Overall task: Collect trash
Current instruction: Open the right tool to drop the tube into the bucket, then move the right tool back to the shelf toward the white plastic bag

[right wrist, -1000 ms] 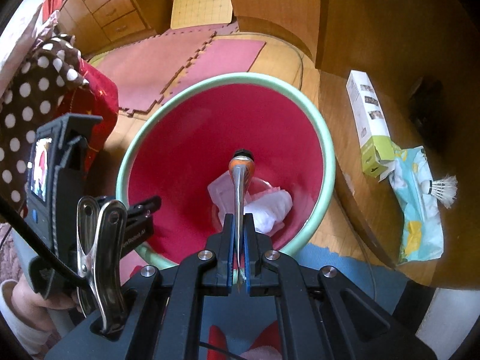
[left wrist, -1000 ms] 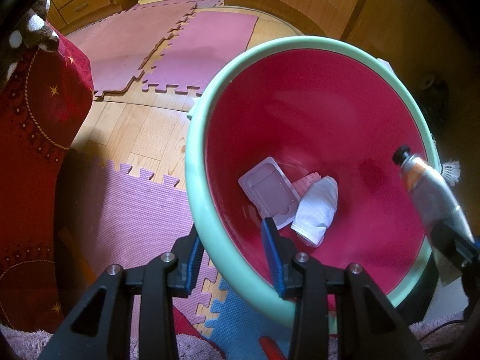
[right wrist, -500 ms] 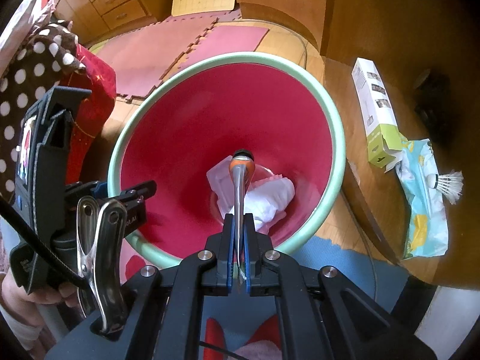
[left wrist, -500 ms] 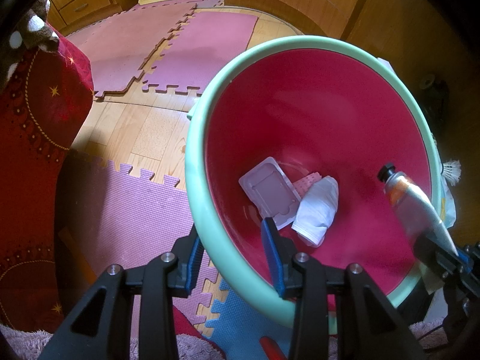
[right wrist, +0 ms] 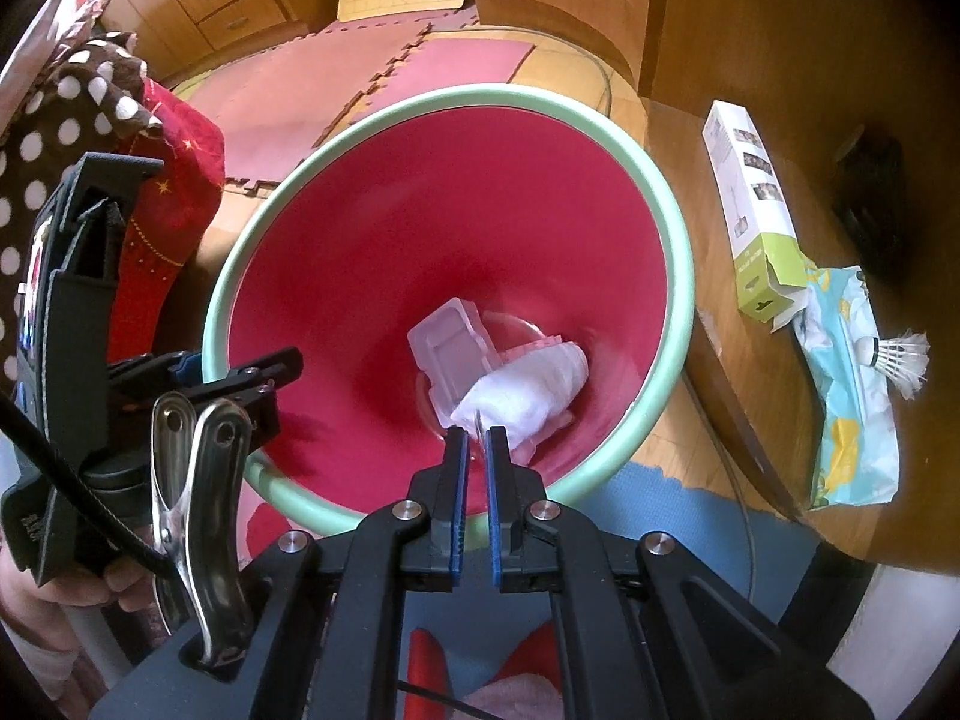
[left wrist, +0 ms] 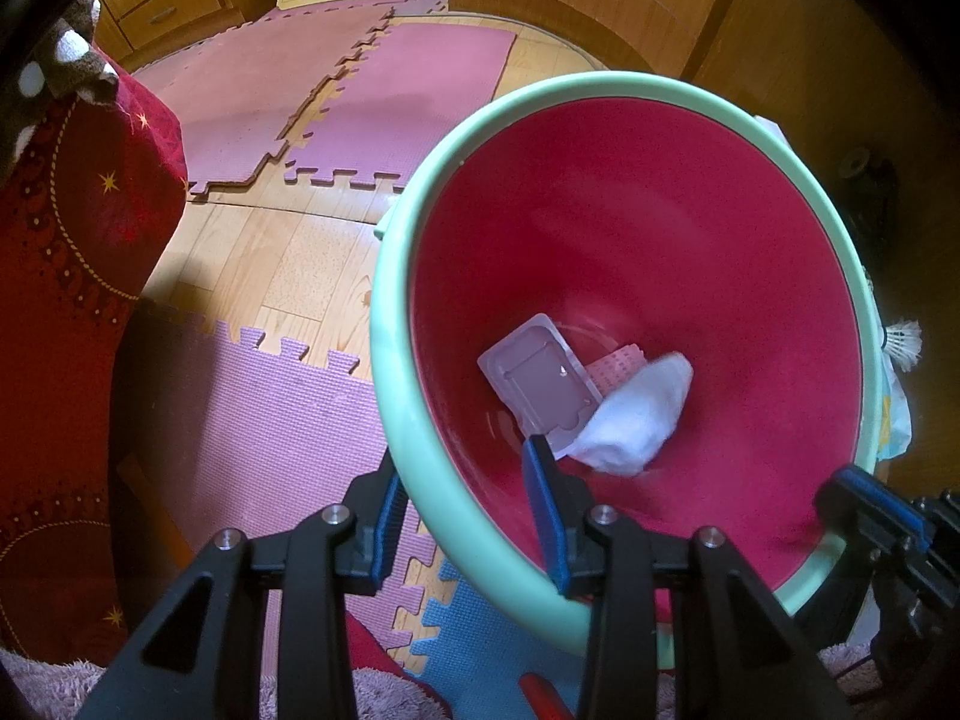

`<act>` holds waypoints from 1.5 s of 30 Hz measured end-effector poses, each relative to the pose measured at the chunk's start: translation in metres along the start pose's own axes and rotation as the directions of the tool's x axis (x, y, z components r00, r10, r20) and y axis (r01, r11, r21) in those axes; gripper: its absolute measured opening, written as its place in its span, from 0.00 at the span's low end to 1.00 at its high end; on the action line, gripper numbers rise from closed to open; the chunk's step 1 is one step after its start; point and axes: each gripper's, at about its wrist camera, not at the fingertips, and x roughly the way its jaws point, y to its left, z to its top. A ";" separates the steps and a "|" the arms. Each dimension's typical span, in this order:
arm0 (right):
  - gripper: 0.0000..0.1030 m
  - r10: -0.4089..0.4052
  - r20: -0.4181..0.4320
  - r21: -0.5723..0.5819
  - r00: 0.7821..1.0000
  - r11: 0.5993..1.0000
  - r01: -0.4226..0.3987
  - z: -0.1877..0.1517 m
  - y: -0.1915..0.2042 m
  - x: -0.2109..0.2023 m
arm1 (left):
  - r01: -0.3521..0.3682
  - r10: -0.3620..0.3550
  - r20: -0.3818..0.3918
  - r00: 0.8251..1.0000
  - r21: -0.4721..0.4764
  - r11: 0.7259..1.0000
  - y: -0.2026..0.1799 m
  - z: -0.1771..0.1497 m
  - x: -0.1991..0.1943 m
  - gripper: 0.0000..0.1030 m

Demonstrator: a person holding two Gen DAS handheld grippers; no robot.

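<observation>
Left wrist view: the left gripper (left wrist: 462, 462) is at lower centre, its jaws clamped across the green rim of the red bin (left wrist: 384, 324). At the bin's bottom lie a clear plastic tray (left wrist: 540, 384) and a white tissue wad (left wrist: 636, 414), so some trash is in.

Right wrist view: the right gripper (right wrist: 478, 438) hangs over the bin, jaws closed but for a thin pale sliver I cannot identify. At right, on the surface (right wrist: 720, 360), a box (right wrist: 750, 210), a wrapper (right wrist: 852, 408) and a shuttlecock (right wrist: 897, 354) are probably still to collect.
</observation>
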 end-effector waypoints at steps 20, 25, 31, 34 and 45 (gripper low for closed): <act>0.15 0.028 0.032 -0.010 0.999 1.000 -0.028 0.001 0.005 -0.007 | 0.000 0.000 -0.001 1.000 -0.001 1.000 0.000 0.000 0.000 0.38; 0.19 0.042 0.054 -0.008 0.998 0.999 -0.042 0.001 0.008 -0.012 | 0.000 0.000 0.000 1.000 0.000 1.000 0.000 0.000 0.000 0.38; 0.20 0.048 0.071 -0.007 0.996 0.999 -0.048 0.002 0.009 -0.018 | 0.000 0.000 -0.001 1.000 0.000 1.000 0.000 0.000 0.000 0.38; 0.25 0.049 0.083 -0.008 0.995 0.999 -0.049 0.003 0.009 -0.021 | 0.000 0.000 0.000 1.000 0.000 1.000 0.000 0.000 0.000 0.38; 0.30 0.081 0.141 -0.046 0.987 0.996 -0.076 0.011 0.020 -0.040 | 0.000 0.000 -0.001 1.000 0.000 1.000 0.000 0.000 0.000 0.38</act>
